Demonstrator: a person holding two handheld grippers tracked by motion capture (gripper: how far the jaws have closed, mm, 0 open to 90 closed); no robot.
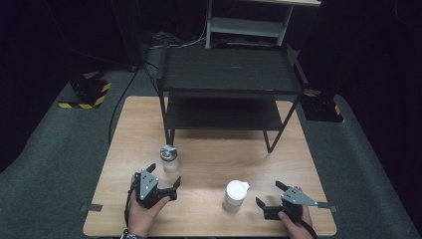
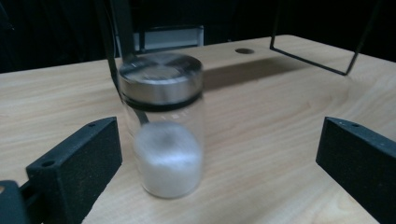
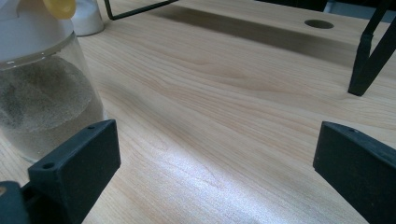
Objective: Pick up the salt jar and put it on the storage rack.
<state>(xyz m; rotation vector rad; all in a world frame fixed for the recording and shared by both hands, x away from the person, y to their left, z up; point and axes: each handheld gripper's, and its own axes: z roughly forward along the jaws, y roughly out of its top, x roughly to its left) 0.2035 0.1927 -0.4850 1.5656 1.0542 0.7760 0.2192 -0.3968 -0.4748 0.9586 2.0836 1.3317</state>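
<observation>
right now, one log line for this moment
left gripper: open, facing metal-lid jar | right gripper: open, beside white-lid jar | nothing held

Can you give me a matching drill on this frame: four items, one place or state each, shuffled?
1. metal-lidded jar
2. white-lidded jar
3. black shelf rack
4. right gripper

A. open, beside the white lid
B. far half of the table
C. ahead of the left gripper, white powder inside
D. table front, brownish powder inside

Pairs: 1-C, 2-D, 3-B, 4-A
</observation>
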